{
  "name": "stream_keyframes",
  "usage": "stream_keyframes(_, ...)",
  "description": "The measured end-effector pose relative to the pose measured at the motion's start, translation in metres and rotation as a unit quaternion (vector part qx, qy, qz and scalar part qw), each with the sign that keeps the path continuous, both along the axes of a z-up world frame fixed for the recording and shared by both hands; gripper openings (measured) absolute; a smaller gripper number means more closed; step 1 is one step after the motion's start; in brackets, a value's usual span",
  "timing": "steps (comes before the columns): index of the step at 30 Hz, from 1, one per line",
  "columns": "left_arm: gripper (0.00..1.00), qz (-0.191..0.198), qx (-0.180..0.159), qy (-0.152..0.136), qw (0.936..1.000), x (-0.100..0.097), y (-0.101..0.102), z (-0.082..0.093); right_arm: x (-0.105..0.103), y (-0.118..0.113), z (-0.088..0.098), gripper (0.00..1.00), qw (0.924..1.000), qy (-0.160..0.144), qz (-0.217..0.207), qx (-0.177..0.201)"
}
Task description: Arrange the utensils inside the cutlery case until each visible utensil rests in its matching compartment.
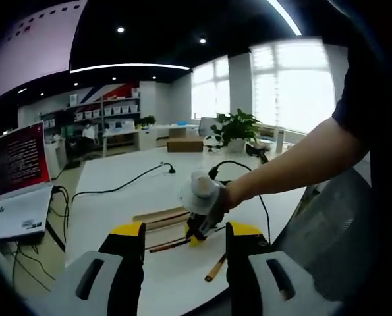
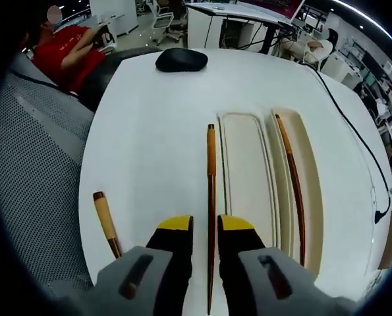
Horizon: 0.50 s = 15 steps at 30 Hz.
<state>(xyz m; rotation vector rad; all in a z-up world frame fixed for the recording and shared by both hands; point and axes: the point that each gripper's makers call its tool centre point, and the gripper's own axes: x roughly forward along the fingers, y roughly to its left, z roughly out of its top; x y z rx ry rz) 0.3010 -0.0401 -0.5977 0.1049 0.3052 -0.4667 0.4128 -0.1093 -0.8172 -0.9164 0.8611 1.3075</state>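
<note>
One chopstick (image 2: pixel 294 191) lies in the case (image 2: pixel 245 164); right gripper (image 2: pixel 205 227) pinches second chopstick (image 2: pixel 211 197) beside it; wooden-handled utensil (image 2: pixel 107 224) waits outside; left gripper (image 1: pixel 184 232) spread, empty

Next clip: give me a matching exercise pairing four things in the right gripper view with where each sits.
Things:
1. chopstick
2. second chopstick
3. light-handled utensil
4. black mouse

Places:
A. far end of the table
B. between the right gripper's jaws
C. on the table, left of the gripper
D. in the case's narrow compartment

Pairs: 1-B, 2-D, 3-C, 4-A
</note>
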Motion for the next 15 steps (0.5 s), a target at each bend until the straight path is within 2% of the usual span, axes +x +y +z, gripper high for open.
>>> stream_keyframes(1, 0.5, 0.0, 0.0, 0.0, 1.0, 0.0, -0.0002, 0.0001, 0.0008, 0.004, 0.0021, 0.11, 0.9999, 0.0, 0.001, 0.015)
stream_keyframes(10, 0.5, -0.003, 0.0, 0.002, 1.0, 0.0004, -0.001, -0.0004, 0.0046, 0.0037, 0.0009, 0.13, 0.9999, 0.012, -0.009, 0.002)
stream_keyframes(13, 0.5, -0.003, 0.0, 0.002, 1.0, 0.0005, -0.0012, -0.0003, 0.0033, 0.0056, 0.0004, 0.11, 0.9994, 0.024, -0.023, 0.01)
stream_keyframes(15, 0.5, -0.003, 0.0, 0.001, 1.0, 0.0006, -0.0013, -0.0001, 0.0031, 0.0067, 0.0006, 0.09, 0.9995, 0.019, -0.019, 0.014)
